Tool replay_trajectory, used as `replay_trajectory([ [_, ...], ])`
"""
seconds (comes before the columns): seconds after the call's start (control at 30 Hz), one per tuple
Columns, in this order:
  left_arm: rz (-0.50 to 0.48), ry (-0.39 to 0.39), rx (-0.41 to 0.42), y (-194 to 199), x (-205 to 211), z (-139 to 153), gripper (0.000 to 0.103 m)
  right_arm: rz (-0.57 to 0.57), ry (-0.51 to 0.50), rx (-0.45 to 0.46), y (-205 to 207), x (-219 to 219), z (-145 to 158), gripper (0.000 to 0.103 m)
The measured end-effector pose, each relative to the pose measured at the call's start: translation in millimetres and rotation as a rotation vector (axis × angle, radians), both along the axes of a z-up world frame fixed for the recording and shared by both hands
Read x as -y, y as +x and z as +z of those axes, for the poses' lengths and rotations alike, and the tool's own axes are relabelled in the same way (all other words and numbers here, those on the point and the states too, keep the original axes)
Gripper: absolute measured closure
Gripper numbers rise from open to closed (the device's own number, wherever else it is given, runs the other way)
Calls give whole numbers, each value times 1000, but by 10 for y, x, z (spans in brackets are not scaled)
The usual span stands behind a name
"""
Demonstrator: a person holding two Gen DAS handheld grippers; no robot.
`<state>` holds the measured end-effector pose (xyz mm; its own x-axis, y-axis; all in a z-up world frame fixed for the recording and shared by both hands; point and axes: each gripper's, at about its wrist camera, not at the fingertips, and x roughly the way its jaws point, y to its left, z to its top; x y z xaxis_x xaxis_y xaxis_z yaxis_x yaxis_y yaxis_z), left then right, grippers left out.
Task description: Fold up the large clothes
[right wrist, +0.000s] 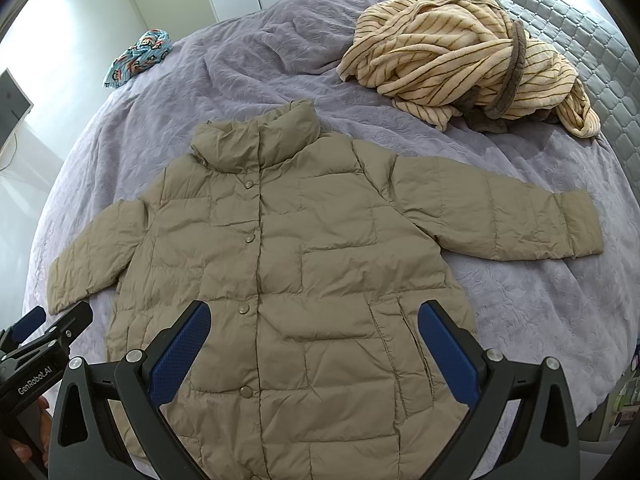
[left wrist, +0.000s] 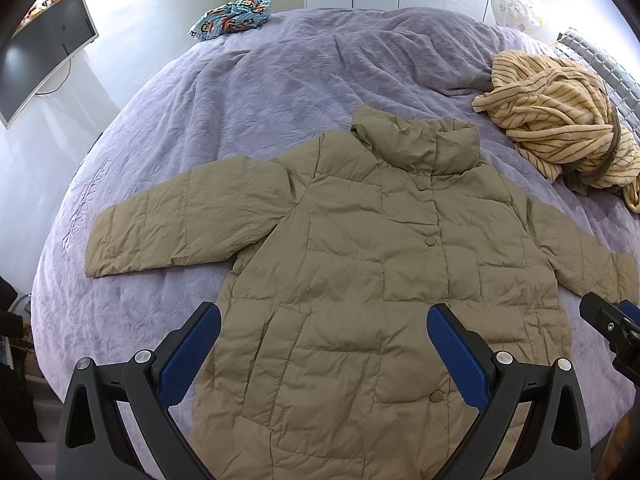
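A khaki quilted puffer jacket [left wrist: 360, 264] [right wrist: 288, 264] lies flat and buttoned on the purple bedspread, collar away from me, both sleeves spread out sideways. My left gripper [left wrist: 324, 320] hovers open above the jacket's lower left half, holding nothing. Over the lower right half, my right gripper [right wrist: 314, 320] is open and empty too. In the left wrist view the right gripper [left wrist: 612, 320] shows at the right edge, near the right sleeve's cuff. The right wrist view catches the left gripper [right wrist: 44, 324] at its left edge, by the left cuff.
A crumpled cream striped fleece robe [left wrist: 560, 136] [right wrist: 472, 68] lies on the purple bedspread [left wrist: 256, 92] [right wrist: 532, 300] beyond the jacket's right shoulder. A blue patterned cloth bundle [left wrist: 232, 16] [right wrist: 138, 56] sits at the far left edge. A monitor [left wrist: 40, 56] stands left of the bed.
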<state>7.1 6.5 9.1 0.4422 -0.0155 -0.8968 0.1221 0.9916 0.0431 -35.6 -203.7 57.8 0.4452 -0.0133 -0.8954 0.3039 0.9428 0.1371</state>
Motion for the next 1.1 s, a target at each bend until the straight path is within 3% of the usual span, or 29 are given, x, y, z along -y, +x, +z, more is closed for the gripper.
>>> replay_trajectory([
  [1.1,8,-12,7,-4,-8,44,0,0,-6,1,-16,-16,18,0],
])
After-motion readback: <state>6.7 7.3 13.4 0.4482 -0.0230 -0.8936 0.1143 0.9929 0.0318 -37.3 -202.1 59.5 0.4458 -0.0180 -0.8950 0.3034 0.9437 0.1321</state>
